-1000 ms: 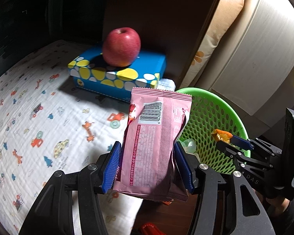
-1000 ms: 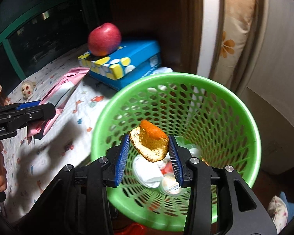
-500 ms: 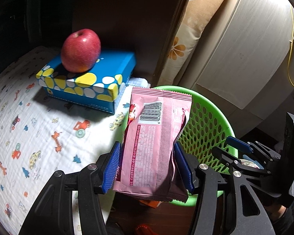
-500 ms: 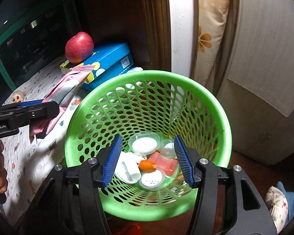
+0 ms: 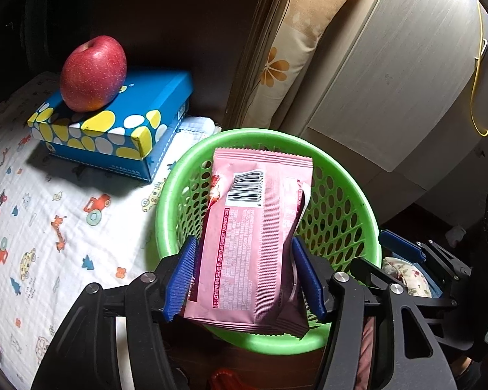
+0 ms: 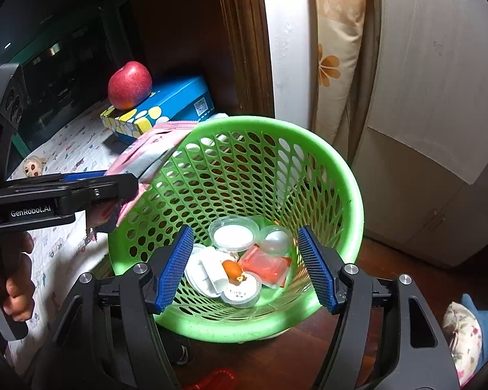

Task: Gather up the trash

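Observation:
My left gripper (image 5: 244, 276) is shut on a pink snack wrapper (image 5: 253, 227) and holds it over the near rim of the green mesh basket (image 5: 358, 214). In the right wrist view the wrapper (image 6: 153, 152) pokes over the basket's left rim (image 6: 351, 188). My right gripper (image 6: 244, 266) is open and empty above the basket. Inside lie an orange peel (image 6: 232, 269), white plastic cups (image 6: 232, 237) and a red packet (image 6: 266, 265).
A red apple (image 5: 92, 73) sits on a blue spotted box (image 5: 120, 126) on the cartoon-print cloth (image 5: 32, 227) left of the basket. A floral cushion (image 5: 286, 52) and a white cabinet (image 5: 390, 74) stand behind. A floral slipper (image 6: 462, 334) lies at the right.
My right gripper opened and dropped the orange peel into the basket. My left gripper carried the pink wrapper rightward from above the cloth to over the basket.

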A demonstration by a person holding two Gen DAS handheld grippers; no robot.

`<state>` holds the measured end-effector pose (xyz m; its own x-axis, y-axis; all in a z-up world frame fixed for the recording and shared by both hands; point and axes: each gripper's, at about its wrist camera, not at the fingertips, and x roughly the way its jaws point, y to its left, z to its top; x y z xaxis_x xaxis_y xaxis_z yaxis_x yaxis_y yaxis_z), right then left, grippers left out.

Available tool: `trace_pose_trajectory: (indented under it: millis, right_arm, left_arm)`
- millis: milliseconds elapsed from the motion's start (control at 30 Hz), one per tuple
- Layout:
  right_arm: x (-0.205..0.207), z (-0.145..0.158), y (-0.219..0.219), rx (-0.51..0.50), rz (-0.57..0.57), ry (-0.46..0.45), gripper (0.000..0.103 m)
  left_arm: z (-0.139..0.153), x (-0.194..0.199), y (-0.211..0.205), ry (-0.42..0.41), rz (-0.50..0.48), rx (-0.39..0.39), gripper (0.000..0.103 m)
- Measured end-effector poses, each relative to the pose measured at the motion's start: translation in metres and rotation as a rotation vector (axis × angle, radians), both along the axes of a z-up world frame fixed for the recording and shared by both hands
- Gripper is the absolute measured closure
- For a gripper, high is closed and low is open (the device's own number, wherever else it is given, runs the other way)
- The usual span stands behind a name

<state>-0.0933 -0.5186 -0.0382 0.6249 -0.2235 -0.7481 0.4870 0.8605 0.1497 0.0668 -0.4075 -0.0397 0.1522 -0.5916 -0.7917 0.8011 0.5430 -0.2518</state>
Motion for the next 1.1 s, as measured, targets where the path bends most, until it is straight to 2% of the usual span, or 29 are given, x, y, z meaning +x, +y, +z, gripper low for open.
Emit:
trace_pose_trajectory:
  millis: [300,533,667,733,967,1100]
  right_arm:
    - [-0.001,0.003,0.004,0.012,0.006,-0.016,0.036]
    - [0.003,0.008,0.017,0.014,0.029,-0.034,0.035]
    - [0.006,0.012,0.028,0.012,0.047,-0.042,0.032]
    - [0.009,0.013,0.034,0.017,0.061,-0.045,0.032]
    - [0.023,0.016,0.062,0.029,0.121,-0.056,0.030]
    - [0.032,0.020,0.081,0.034,0.159,-0.074,0.027]
  left_arm:
    - [0.002,-0.001,0.011,0.016,0.005,-0.032,0.035]
    - [0.007,0.006,0.035,0.017,0.039,-0.042,0.034]
    - [0.012,0.010,0.057,-0.005,0.081,-0.042,0.034]
    - [0.015,0.011,0.069,-0.026,0.111,-0.038,0.024]
    - [0.026,0.020,0.117,-0.070,0.211,-0.040,0.023]
    - [0.033,0.023,0.143,-0.104,0.271,-0.033,0.018]
